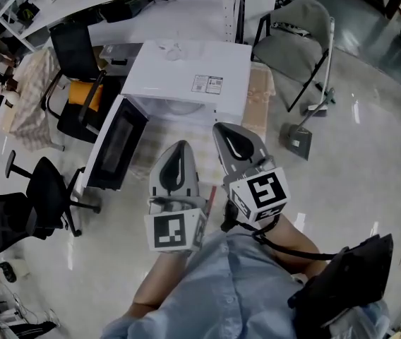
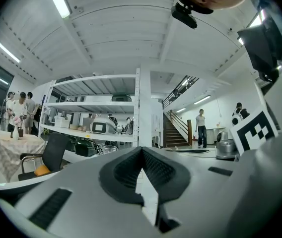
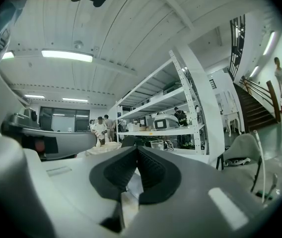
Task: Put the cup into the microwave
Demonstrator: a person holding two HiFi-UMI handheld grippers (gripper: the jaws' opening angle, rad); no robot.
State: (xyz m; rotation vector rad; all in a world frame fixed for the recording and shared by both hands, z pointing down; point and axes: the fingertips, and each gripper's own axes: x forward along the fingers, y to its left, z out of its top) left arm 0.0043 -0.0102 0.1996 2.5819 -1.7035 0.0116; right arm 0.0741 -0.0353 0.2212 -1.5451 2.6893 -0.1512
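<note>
A white microwave (image 1: 186, 73) stands ahead of me on a low table, its dark-windowed door (image 1: 116, 145) swung open to the left. On its top I make out what looks like a clear cup (image 1: 174, 50); a clear cup (image 2: 108, 149) also shows far off in the left gripper view and again, cup (image 3: 156, 144), in the right gripper view. My left gripper (image 1: 179, 147) and right gripper (image 1: 223, 128) are held side by side, level, pointing at the microwave and short of it. Both are shut with nothing between the pads, as with the left gripper (image 2: 142, 150) and right gripper (image 3: 137, 150).
Black office chairs (image 1: 38, 196) stand at the left, one with an orange cushion (image 1: 80, 94). A grey folding chair (image 1: 296, 44) is right of the microwave. White shelving (image 2: 99, 115) rises behind it, and people stand in the distance. A black bag (image 1: 349, 277) hangs at my right side.
</note>
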